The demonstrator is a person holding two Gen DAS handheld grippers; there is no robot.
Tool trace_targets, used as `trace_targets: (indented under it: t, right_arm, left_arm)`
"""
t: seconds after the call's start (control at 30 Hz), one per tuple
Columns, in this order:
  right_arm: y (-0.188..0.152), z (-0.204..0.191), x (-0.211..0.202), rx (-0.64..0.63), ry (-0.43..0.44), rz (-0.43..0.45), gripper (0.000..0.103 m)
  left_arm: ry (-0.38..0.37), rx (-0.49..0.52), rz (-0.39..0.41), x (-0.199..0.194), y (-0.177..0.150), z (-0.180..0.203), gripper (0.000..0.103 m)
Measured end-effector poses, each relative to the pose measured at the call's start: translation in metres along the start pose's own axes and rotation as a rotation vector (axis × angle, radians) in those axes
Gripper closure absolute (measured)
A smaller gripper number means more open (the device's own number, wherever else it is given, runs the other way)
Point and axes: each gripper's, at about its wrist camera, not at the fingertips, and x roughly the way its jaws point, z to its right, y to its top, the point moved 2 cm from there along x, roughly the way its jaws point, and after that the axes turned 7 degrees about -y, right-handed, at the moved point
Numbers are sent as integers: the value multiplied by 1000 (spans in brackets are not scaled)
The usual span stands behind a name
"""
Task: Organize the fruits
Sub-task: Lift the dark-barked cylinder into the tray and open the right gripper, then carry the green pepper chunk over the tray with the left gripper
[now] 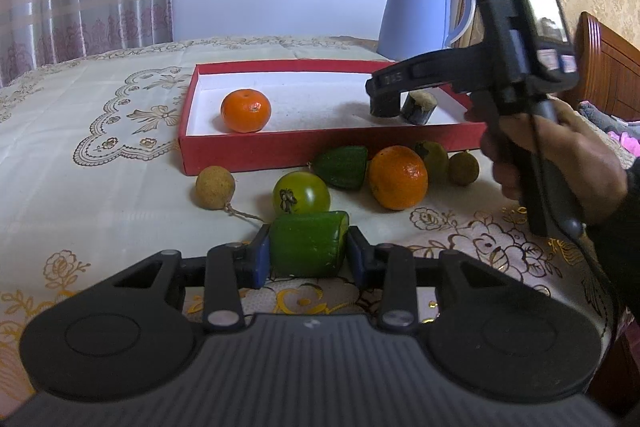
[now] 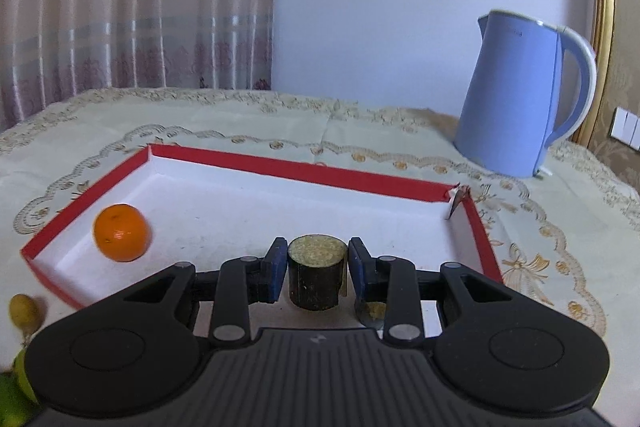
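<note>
In the left wrist view my left gripper (image 1: 307, 255) is shut on a green cut chunk (image 1: 306, 241), low over the tablecloth. Just past it lie a green tomato (image 1: 302, 194), a longan (image 1: 215, 187), another green chunk (image 1: 342, 167), an orange (image 1: 397, 177), a yellow-green fruit (image 1: 434, 157) and a second longan (image 1: 463, 169). A red box (image 1: 280, 151) holds one orange (image 1: 245, 111). My right gripper (image 2: 318, 267) is shut on a dark cylinder with a yellowish cut top (image 2: 317, 277), over the near right part of the red box (image 2: 484, 239).
A pale blue kettle (image 2: 516, 99) stands behind the box at the right. A hand (image 1: 560, 155) holds the right gripper's handle. A small yellowish bit (image 2: 375, 309) shows under the right finger. The patterned tablecloth (image 1: 100, 147) lies bare at the left.
</note>
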Motion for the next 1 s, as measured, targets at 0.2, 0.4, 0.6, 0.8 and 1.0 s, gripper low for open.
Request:
trace_targets:
  t: [0.2,0.4,0.6,0.8,1.0]
  right_arm:
    - [0,-4,2,-23,-9,0,71]
    - [-3,9,-27,18,0,45,70]
    - [-19,36,-71,73,-30,112,58]
    - [-48,60,-85,159,-82,86,58]
    - [-63,76,-83,224,-108,60,58]
  left_arm:
    - [2,5,2,1,0,0,68]
    - [5,3,3,0,0,1,68]
    - [8,2,11,-1,-2,2,69]
    - [14,6,12,-1,-1,2,70]
    - [13,-20,11,-5,-1,-1,75]
